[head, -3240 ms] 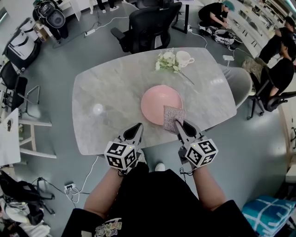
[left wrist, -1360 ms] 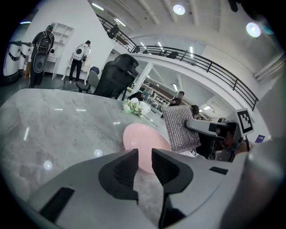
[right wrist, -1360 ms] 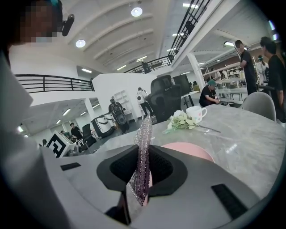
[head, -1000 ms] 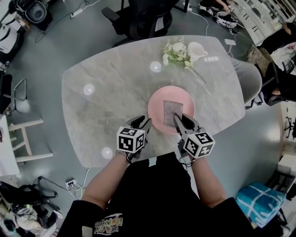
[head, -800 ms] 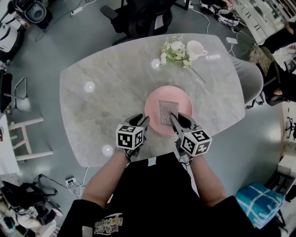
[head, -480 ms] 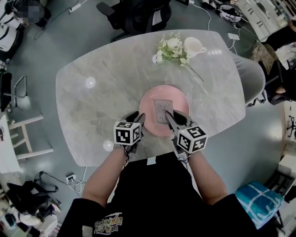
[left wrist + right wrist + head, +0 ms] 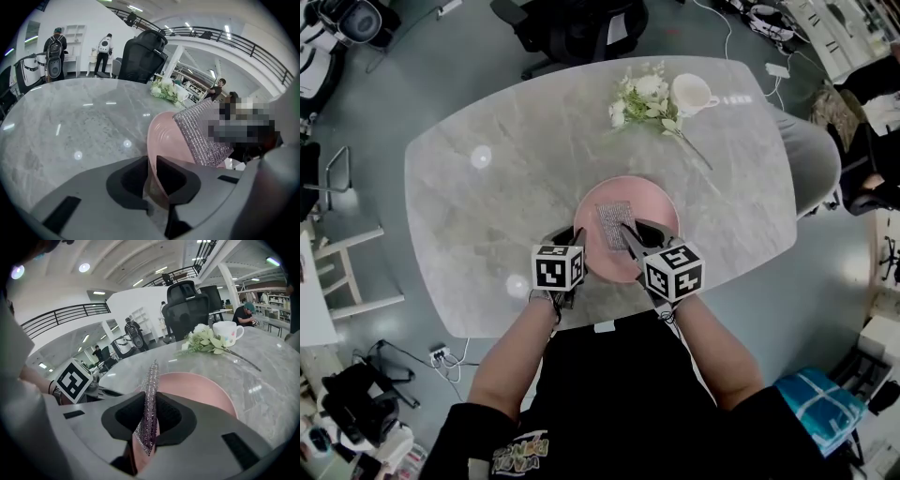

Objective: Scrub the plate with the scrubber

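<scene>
On worktop (image 7: 487, 206): left gripper (image 7: 572, 242), jaws just closing, pinches plate (image 7: 654, 202) rim at 8 o'clock; right gripper (image 7: 630, 231) clamps scrubber (image 7: 612, 221) over plate.

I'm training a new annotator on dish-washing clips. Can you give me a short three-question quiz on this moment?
1. True or false: the right gripper is empty.
2. What is between the jaws of the left gripper? A) a flower stem B) the rim of the plate C) a cup handle
3. Which two things stand at the far side of the table, beyond the plate?

Key
1. False: it is shut on the scrubber.
2. B: the jaws have just been closing, and they now pinch the pink rim.
3. A white cup and a bunch of flowers beside it.
</scene>
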Tool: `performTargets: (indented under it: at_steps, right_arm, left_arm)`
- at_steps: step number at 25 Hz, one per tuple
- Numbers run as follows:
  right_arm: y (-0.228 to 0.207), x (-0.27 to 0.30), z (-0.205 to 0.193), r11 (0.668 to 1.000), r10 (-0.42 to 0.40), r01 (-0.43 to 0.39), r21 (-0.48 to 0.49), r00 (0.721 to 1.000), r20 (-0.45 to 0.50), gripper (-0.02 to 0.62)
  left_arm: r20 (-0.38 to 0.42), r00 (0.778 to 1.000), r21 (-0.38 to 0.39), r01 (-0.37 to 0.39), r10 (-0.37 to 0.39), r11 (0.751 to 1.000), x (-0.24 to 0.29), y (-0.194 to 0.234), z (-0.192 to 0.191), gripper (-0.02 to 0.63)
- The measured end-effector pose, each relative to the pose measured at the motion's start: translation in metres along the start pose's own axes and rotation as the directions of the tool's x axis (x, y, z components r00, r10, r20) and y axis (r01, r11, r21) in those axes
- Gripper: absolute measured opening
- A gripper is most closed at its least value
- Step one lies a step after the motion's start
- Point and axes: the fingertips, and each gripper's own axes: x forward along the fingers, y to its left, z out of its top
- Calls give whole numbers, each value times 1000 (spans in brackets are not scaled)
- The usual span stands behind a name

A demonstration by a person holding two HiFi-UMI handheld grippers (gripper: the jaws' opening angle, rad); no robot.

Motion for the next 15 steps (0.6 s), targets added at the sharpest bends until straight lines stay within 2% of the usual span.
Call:
performTargets:
  at_steps: [9,15]
  right_arm:
    - [12,34,-12,994,51,-64,-84,987,-153,74]
    - [5,49,-16,980,-18,-30,-198,972,-236,75]
  left_arm:
    - [17,998,-56,-53,54,997,4,2,1,52]
    - [27,996,-75,-78,80,994,5,3,3,49]
